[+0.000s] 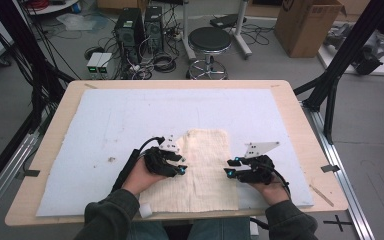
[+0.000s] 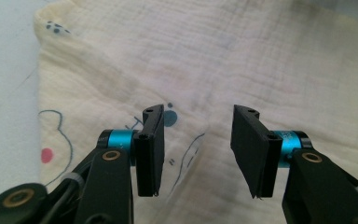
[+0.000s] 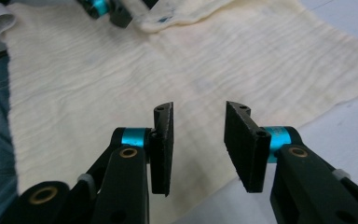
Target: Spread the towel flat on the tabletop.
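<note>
Two grippers of mine work over one cream cloth (image 1: 207, 167) that lies on the white mat (image 1: 105, 125) covering the wooden table (image 1: 60, 107), near the middle of the mat's near edge. The cloth's lower part reaches almost to that near edge, and a narrower folded layer lies on top of it toward the far side.

My left gripper (image 1: 179, 165) sits at the cloth's left edge, jaws pointing in toward the cloth's middle. In the left gripper view (image 2: 198, 149) my jaws stand about half open, with nothing pinched between the pads; under the gap lies crinkled cloth with a printed outline, a blue dot and a red dot (a fold line runs up between the jaws).

My right gripper (image 1: 231, 166) is at the cloth's right edge, facing the left one across the cloth. In the right gripper view (image 3: 198, 147) its jaws are parted with nothing between the pads, hanging just over the cloth's edge where the cream fabric meets the white mat. The left gripper's blue-collared tip shows at the top of that view, beside the folded layer's edge
</note>
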Tool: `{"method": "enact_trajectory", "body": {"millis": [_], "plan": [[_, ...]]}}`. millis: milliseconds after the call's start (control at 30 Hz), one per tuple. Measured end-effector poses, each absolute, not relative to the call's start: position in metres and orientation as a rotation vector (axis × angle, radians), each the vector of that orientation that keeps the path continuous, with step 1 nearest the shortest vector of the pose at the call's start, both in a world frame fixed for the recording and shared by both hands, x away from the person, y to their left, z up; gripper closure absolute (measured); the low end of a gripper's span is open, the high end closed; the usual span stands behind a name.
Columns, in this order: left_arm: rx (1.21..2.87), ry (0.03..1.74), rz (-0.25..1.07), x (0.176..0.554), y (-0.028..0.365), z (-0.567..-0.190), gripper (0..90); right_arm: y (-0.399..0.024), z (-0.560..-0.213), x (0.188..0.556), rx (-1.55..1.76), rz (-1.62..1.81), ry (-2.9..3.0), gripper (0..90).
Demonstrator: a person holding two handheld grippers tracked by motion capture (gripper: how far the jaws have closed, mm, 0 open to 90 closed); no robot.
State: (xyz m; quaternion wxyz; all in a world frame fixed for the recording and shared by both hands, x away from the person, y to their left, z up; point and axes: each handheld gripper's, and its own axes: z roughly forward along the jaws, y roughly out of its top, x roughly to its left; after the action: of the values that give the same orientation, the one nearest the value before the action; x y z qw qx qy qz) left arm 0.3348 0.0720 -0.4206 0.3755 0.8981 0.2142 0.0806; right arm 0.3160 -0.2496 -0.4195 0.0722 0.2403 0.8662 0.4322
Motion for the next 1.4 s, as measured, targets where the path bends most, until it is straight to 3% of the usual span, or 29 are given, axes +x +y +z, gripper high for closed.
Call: {"method": "enact_trajectory", "body": {"millis": [133,300,400,767,1400], "plan": [[2.359,0.55,0.249,0.337,0.068,-0.427,59.9,-0.251,-0.411,0.332,0.751,1.291,2.556,59.9],[2.358,0.545,0.26,0.339,0.071,-0.426,79.7,-0.249,-0.406,0.367,0.85,1.229,2.498,57.7],[2.326,0.564,0.273,0.342,0.076,-0.424,86.0,-0.245,-0.404,0.39,0.908,1.185,2.494,57.7],[2.166,0.69,0.316,0.359,0.109,-0.413,87.4,-0.232,-0.411,0.444,1.043,1.107,2.489,57.0],[1.94,1.007,0.394,0.404,0.173,-0.416,87.6,-0.234,-0.429,0.47,1.202,1.08,2.557,62.1]]}}
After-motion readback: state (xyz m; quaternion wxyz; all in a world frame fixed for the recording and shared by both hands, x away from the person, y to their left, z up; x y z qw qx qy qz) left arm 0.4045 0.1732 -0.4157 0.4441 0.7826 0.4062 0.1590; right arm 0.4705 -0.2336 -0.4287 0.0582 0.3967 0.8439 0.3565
